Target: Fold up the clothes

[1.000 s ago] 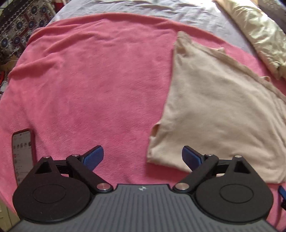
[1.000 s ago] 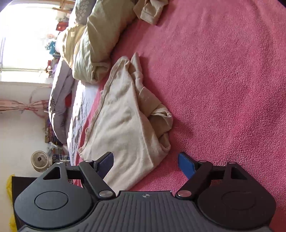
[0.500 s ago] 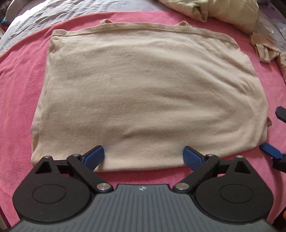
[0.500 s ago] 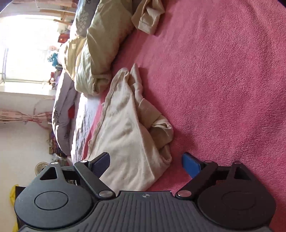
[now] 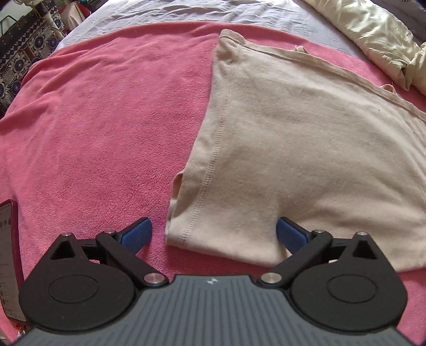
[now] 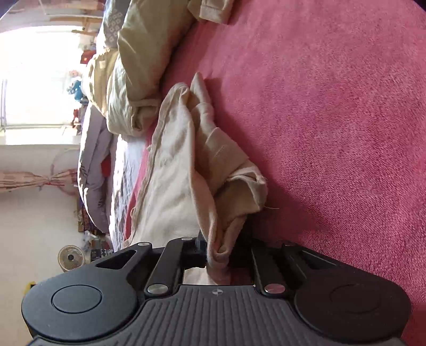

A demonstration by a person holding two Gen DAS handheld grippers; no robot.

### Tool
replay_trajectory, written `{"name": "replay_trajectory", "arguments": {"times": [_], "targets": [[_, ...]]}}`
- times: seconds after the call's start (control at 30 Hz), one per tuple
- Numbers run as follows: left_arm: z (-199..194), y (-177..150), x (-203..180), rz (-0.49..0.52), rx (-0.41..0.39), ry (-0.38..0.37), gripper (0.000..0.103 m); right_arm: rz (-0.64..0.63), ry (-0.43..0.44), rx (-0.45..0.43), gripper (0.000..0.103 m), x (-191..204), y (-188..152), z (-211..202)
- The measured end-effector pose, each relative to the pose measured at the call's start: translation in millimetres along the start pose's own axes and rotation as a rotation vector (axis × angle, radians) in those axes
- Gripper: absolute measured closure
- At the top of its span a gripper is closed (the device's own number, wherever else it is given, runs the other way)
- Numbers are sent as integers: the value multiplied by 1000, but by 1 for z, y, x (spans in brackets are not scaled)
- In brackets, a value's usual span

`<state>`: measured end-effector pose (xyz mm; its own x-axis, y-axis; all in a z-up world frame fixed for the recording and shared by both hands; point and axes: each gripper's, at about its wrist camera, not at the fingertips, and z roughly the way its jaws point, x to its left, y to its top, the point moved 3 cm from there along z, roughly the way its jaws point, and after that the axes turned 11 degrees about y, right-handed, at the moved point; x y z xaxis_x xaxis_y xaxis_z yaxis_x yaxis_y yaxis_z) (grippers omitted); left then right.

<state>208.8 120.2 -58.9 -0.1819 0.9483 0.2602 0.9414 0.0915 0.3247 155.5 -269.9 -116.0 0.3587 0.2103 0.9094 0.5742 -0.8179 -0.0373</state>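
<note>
A beige garment (image 5: 306, 149) lies spread flat on the pink blanket (image 5: 106, 119). Its near left corner sits between the blue pads (image 5: 137, 234) of my left gripper (image 5: 213, 234), whose jaws are opening wide just above it without touching the cloth. In the right wrist view the same garment (image 6: 181, 173) is bunched into folds at its edge. My right gripper (image 6: 217, 250) is closing there, and a fold of beige cloth is pinched between its fingers.
A phone in a red case (image 5: 9, 252) lies on the blanket at the left gripper's left. A cream duvet (image 5: 372, 34) and grey sheet (image 5: 186, 10) lie beyond the garment. Another beige garment (image 6: 213, 10) sits far up the blanket (image 6: 332, 119).
My right gripper went from wide open to closed on the bunched edge of the garment. My left gripper swung across the garment and back to its near left corner, now closer to the cloth.
</note>
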Motion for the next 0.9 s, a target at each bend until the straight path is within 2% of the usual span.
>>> {"name": "replay_trajectory", "arguments": {"times": [0.17, 0.3, 0.37, 0.47, 0.5, 0.57, 0.67, 0.77, 0.83, 0.9], "targets": [[6, -8, 22, -42, 15, 8, 0, 48, -9, -19, 88, -10, -4, -8], [6, -12, 35, -54, 7, 26, 0, -2, -87, -68, 91, 8, 2, -9], [6, -14, 46, -78, 6, 25, 0, -97, -112, -76, 92, 36, 4, -7], [9, -20, 66, -126, 13, 30, 0, -394, -158, -51, 93, 106, -4, 13], [10, -23, 75, -149, 22, 17, 0, -508, -168, -21, 93, 130, -14, 28], [13, -31, 96, -194, 42, 67, 1, -712, -170, 68, 93, 171, -43, 65], [15, -44, 131, -293, 53, 25, 3, -965, -157, 271, 93, 196, -114, 132], [14, -55, 153, -359, 58, -11, 4, -1119, -180, 482, 93, 172, -188, 188], [13, -61, 160, -372, 58, -20, 4, -1147, -246, 523, 92, 150, -217, 208], [12, -65, 160, -360, 55, -22, 4, -1210, -246, 501, 88, 151, -230, 206]]}}
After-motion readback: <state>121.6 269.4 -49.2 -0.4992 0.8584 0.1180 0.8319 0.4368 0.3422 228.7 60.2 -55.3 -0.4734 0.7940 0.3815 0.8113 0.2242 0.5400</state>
